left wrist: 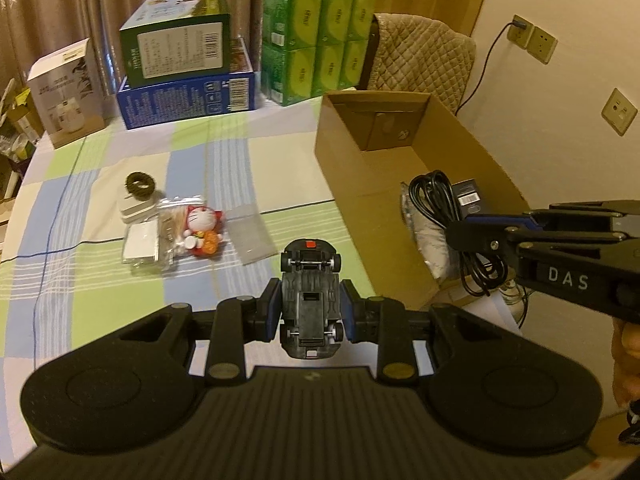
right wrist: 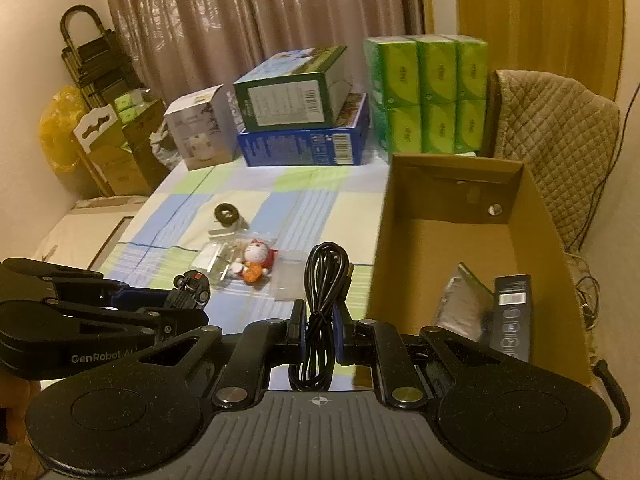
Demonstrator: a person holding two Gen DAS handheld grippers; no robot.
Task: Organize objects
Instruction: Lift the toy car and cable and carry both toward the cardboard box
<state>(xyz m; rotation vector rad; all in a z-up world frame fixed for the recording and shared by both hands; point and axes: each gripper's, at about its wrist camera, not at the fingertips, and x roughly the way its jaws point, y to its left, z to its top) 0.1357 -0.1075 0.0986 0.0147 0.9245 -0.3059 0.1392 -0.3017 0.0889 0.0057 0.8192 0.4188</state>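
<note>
My left gripper (left wrist: 310, 306) is shut on a black toy car (left wrist: 310, 292), held belly-up above the checked tablecloth. My right gripper (right wrist: 320, 322) is shut on a coiled black cable (right wrist: 322, 300); in the left wrist view that gripper (left wrist: 460, 232) hangs with the cable (left wrist: 444, 200) over the near end of the open cardboard box (left wrist: 340, 152). The box (right wrist: 384, 240) holds a silver pouch (right wrist: 464, 300) and a dark small carton (right wrist: 512, 312). From the right wrist, the left gripper (right wrist: 188, 300) and the car (right wrist: 194, 286) appear at the left.
On the cloth lie a cat figurine (left wrist: 198, 226) in a clear bag, a white block (left wrist: 140, 242), a dark ring (left wrist: 140, 184) on a white case, and an empty clear bag (left wrist: 252, 232). Stacked cartons (left wrist: 184, 72) and green packs (left wrist: 320, 36) line the back; a padded chair (left wrist: 420, 60) stands behind the box.
</note>
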